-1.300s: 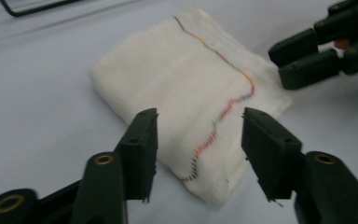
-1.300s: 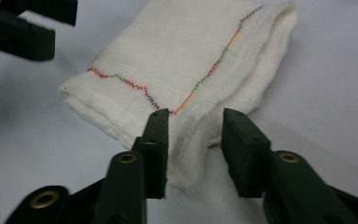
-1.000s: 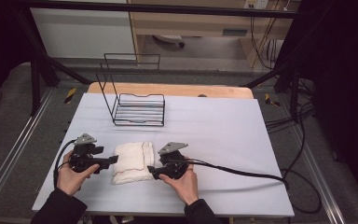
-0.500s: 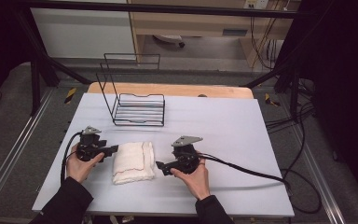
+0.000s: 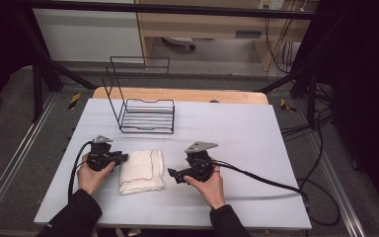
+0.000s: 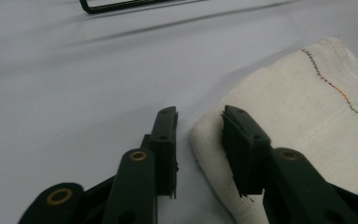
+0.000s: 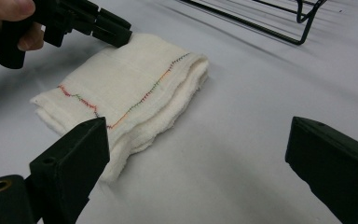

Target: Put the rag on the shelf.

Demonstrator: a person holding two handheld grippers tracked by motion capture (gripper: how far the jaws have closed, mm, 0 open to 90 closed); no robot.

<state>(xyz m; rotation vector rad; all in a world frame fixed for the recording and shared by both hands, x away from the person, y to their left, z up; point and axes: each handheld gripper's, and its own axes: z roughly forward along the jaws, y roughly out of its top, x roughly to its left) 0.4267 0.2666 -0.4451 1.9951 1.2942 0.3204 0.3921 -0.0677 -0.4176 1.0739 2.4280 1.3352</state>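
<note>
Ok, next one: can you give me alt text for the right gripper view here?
A folded white towel with a multicoloured stitched line lies on a pale table, just ahead of the right gripper, whose black jaws stand wide open. The left gripper, held in a hand, reaches the towel's far edge; a black wire rack stands beyond.

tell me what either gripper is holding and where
Nothing is held. The left gripper is open beside the folded towel; the right gripper is wide open, apart from it.
</note>
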